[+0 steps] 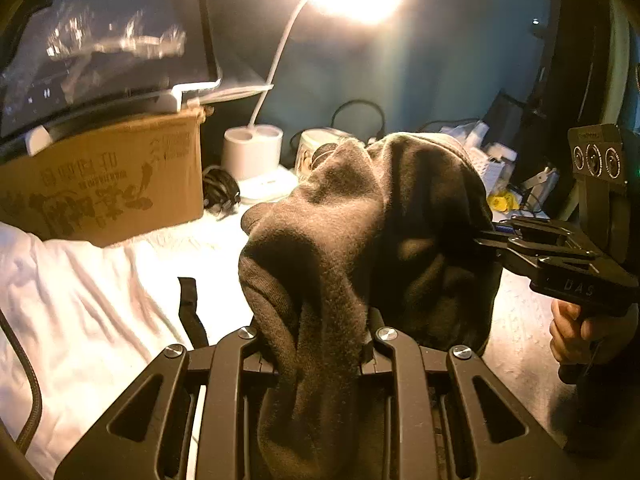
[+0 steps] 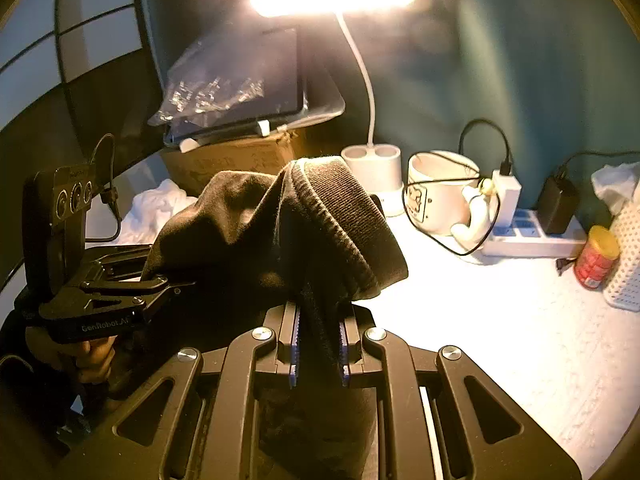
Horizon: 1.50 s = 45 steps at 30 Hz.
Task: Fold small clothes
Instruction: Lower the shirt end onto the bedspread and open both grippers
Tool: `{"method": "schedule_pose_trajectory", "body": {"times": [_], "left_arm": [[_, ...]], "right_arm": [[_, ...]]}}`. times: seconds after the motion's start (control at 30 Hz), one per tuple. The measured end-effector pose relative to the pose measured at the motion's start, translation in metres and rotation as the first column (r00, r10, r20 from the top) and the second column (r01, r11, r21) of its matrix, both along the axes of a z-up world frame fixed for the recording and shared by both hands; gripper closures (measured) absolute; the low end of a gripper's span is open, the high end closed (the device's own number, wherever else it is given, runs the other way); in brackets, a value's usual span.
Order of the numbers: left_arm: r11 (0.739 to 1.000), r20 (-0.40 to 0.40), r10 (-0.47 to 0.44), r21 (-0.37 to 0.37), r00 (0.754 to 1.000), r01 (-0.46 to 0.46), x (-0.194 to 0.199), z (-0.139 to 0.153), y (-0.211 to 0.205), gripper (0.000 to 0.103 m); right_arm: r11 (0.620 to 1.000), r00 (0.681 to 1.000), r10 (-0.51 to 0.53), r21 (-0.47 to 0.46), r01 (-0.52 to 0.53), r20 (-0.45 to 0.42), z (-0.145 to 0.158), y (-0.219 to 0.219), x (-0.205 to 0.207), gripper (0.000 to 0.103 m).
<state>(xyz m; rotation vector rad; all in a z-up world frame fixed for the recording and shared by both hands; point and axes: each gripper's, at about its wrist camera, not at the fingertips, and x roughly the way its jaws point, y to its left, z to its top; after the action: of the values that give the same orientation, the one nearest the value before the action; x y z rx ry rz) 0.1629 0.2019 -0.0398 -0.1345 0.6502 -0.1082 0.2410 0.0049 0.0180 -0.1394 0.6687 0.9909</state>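
Holding a dark knit garment between two grippers

Both grip the brown knit garment (image 1: 360, 216) above the white counter (image 2: 500, 320): the left hand-held gripper (image 1: 320, 344) clamps one bunched end, the right hand-held gripper (image 2: 318, 320) pinches the ribbed edge. A desk lamp (image 2: 372, 168) glares behind.

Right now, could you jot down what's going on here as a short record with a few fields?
held item: dark knit garment
left tongs: shut on the garment
right tongs: shut on the garment, ribbed hem nearby
garment state: lifted, bunched between both tongs, not yet folded
surface: white table
light: lamp, switched on
left side: cardboard box, white cloth
right side: mug, power strip, red can
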Motion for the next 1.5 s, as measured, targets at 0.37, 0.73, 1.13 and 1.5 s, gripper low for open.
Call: {"method": "schedule_pose_trajectory", "body": {"times": [0.37,0.73,1.13,1.5], "left_arm": [[1.000,-0.097,0.019,0.001,0.995,-0.019,0.025,-0.025,0.012,0.080],[0.998,-0.172,0.052,-0.033,0.984,-0.058,0.043,-0.040,0.026,0.076],[0.996,-0.164,0.086,-0.007,0.983,-0.088,0.048,-0.031,0.036,0.075],[0.991,-0.157,0.136,0.028,0.978,-0.134,0.058,-0.025,0.052,0.074]], "right_arm": [[0.999,0.996,0.004,-0.034,-0.007,-0.089,-0.037,0.020,0.038,0.087],[0.995,0.982,-0.068,-0.082,0.054,-0.178,-0.071,0.023,0.069,0.075],[0.980,0.915,-0.155,0.059,0.190,-0.373,-0.075,-0.011,0.109,0.063],[0.970,0.932,-0.235,-0.007,0.243,-0.276,-0.082,-0.013,0.119,0.063]]}}
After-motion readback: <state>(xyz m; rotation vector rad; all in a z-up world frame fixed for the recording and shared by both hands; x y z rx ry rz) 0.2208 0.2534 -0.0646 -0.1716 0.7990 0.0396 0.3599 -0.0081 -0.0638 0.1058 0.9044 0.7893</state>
